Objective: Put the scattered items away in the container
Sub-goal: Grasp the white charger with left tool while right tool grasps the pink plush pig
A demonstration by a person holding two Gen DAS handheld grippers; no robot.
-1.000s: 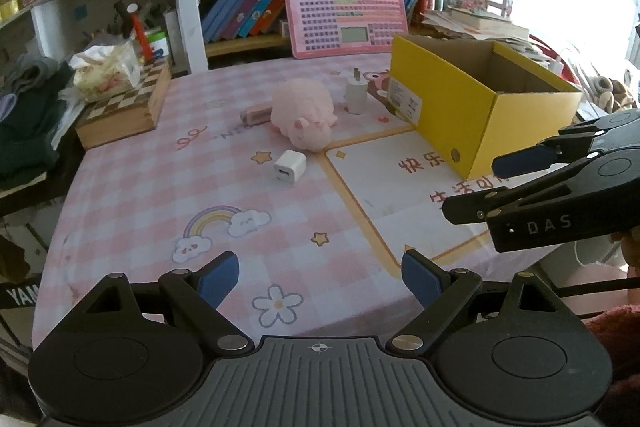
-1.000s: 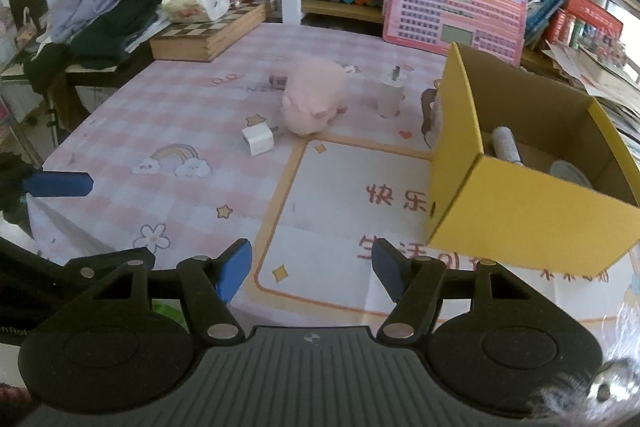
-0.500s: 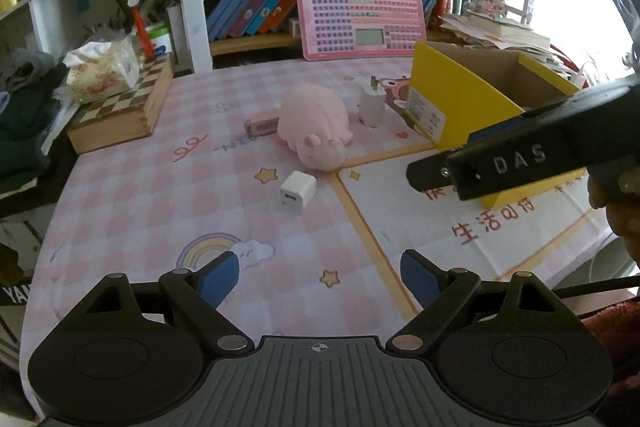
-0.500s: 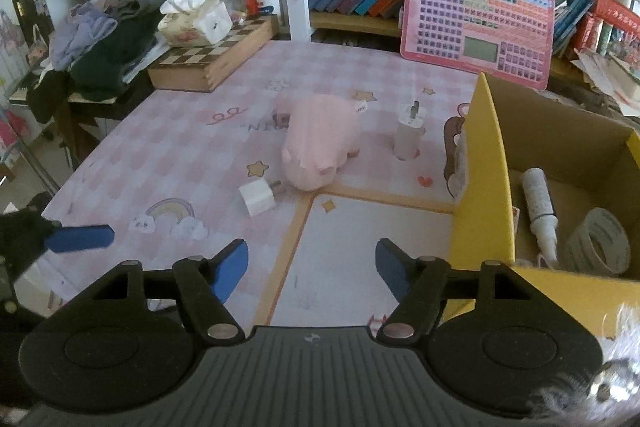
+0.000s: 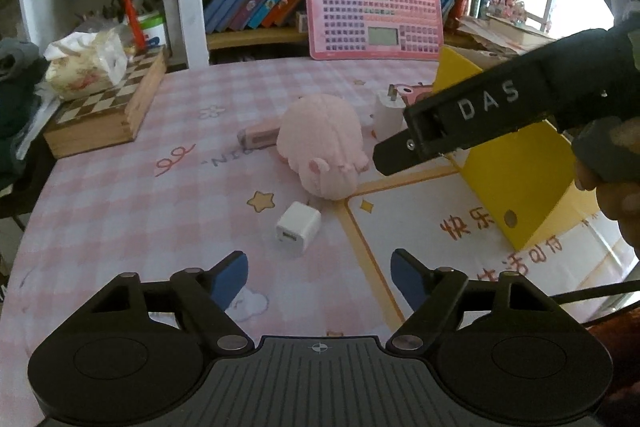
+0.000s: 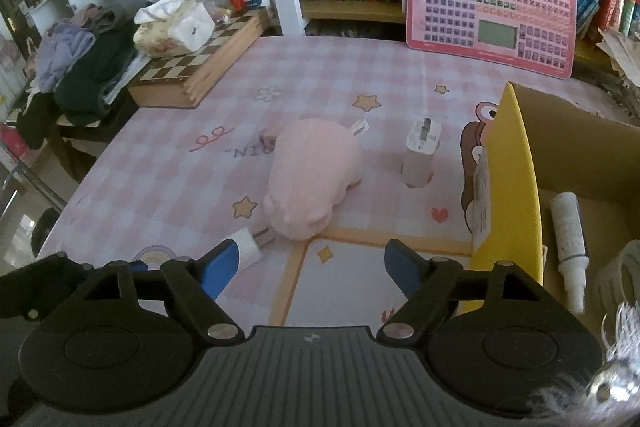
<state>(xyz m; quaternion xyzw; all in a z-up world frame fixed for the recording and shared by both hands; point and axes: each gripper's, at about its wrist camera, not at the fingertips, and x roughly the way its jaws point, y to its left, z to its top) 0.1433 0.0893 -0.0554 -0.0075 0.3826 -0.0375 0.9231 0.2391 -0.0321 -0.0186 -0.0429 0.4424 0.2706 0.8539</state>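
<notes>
A pink plush pig lies mid-table on the pink checked cloth. A white cube charger rests in front of it, just ahead of my left gripper, whose jaws are closing with nothing between them. My right gripper hovers before the pig, jaws opening and empty; in the left wrist view one of its fingers crosses in front of the yellow box. A tall white plug stands between pig and box. A small pink stick lies behind the pig.
The box holds a white tube and a tape roll. A wooden chessboard case with a tissue pack sits at the far left. A pink keypad board leans on the bookshelf. Clothes are piled off the table's left edge.
Both grippers have moved in toward the pig and charger. The right gripper has swung leftward across the left wrist view. The left jaws have narrowed and the right jaws have widened.
</notes>
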